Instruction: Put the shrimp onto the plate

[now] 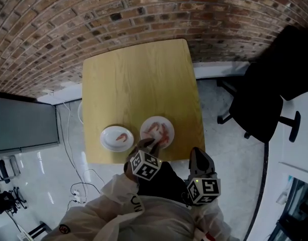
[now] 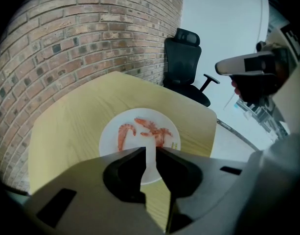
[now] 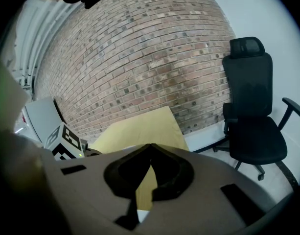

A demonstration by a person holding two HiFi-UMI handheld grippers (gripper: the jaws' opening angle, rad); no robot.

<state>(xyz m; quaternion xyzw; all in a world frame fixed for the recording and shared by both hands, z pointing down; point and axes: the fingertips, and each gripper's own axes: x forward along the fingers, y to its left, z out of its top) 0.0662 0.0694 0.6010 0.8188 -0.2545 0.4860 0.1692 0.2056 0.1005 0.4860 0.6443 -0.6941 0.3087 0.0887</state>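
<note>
Left gripper (image 2: 150,150) slightly parted, empty, over shrimp pile (image 2: 152,130) at front edge of table (image 2: 66,126); right gripper (image 3: 150,145) clenched, empty. We fear tangled shrimp lifting together.

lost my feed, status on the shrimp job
Left tool slightly open, empty, at edge of fuller plate. Right tool shut, held back. Several shrimp there, one shrimp on other plate. Nothing blocking.

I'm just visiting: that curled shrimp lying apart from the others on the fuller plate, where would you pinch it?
Probably across the middle of the curled shrimp, coming straight down from above. It lies flat on the plate, with bare plate between it and the other shrimp, so a jaw fits on each side of its narrow body.
</note>
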